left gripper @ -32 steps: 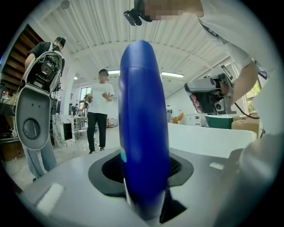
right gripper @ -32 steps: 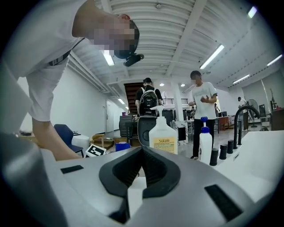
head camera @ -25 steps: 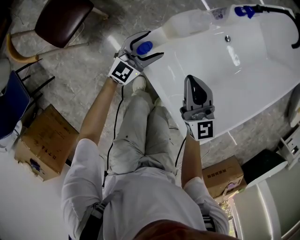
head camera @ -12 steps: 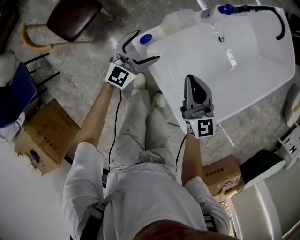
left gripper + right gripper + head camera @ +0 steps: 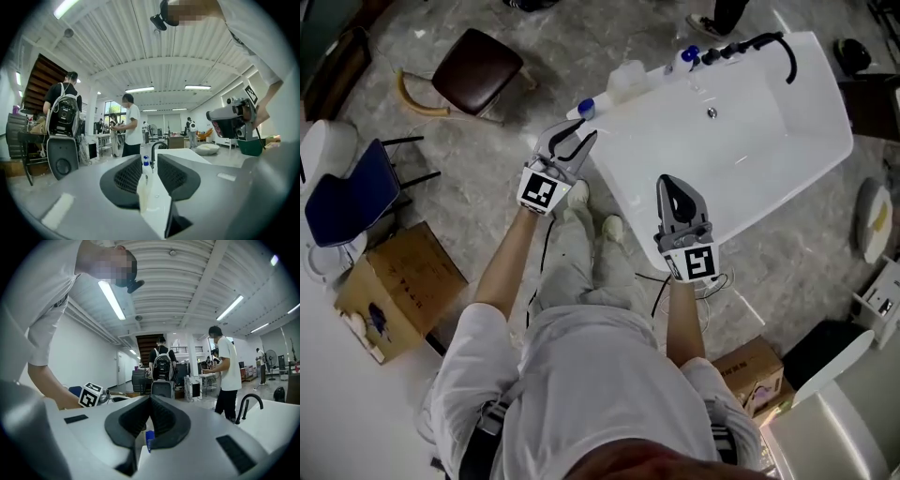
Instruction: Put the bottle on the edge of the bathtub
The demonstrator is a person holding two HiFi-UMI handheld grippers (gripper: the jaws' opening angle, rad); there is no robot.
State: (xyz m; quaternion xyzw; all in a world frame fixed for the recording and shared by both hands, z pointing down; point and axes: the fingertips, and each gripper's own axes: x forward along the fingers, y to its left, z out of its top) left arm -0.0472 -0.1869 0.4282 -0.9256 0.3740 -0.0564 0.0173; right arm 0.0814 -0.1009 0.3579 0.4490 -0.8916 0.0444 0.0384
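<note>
Translucent blue-capped bottle point(image 5: 582, 110) sits on the white bathtub's point(image 5: 769, 159) corner edge, so placing looks done. Empty left claw point(image 5: 581, 137) is closing, right claw point(image 5: 678, 192) clenched. Next, draw clear.

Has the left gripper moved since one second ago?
Yes. The left gripper has drawn back from the bathtub rim toward the person, leaving the bottle there; its empty fingers are closing.

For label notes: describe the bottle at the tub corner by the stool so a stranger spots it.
Find the white tub and follow its rim to the corner facing the brown stool. The bottle stands there: small, pale, with a blue cap. It is slimmer than the white jug next along the rim, and far from the other blue cap by the black faucet.
</note>
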